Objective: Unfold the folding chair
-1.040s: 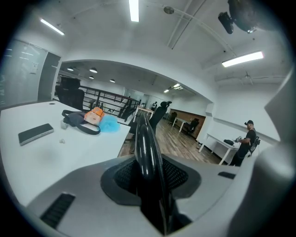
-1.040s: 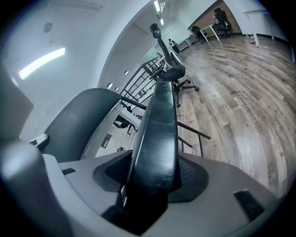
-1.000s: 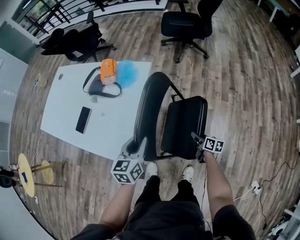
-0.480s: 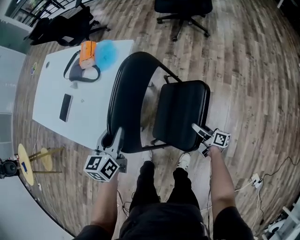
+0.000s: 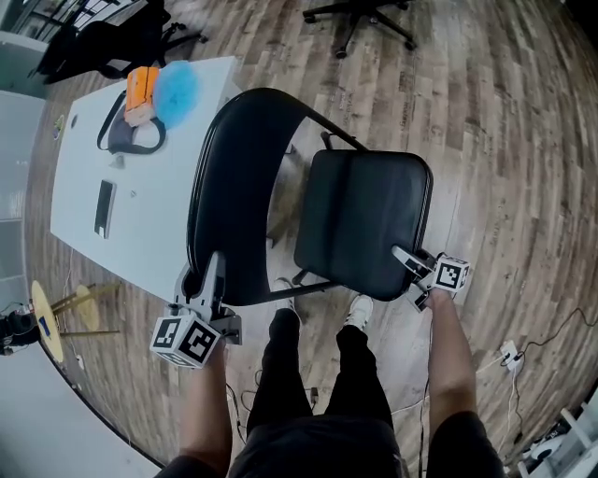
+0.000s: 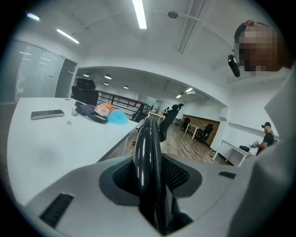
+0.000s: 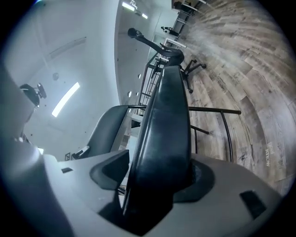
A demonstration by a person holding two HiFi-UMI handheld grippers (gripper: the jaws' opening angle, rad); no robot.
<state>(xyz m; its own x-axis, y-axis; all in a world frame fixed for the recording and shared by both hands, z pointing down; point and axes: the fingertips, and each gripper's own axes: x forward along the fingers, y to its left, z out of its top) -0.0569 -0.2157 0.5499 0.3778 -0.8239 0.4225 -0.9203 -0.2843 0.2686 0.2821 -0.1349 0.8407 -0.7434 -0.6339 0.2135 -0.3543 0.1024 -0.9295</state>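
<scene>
Right tool (image 5: pixel 405 257) near level, gripping seat (image 5: pixel 360 219) edge.

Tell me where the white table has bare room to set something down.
Bare: the table between the phone and the chair backrest. Crowded: the far end, with the orange object, blue object and dark pouch.

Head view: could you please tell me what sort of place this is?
Probably an open-plan office: a white table with a phone on it, a wheeled office chair on the wood floor, and more desks further back.
</scene>
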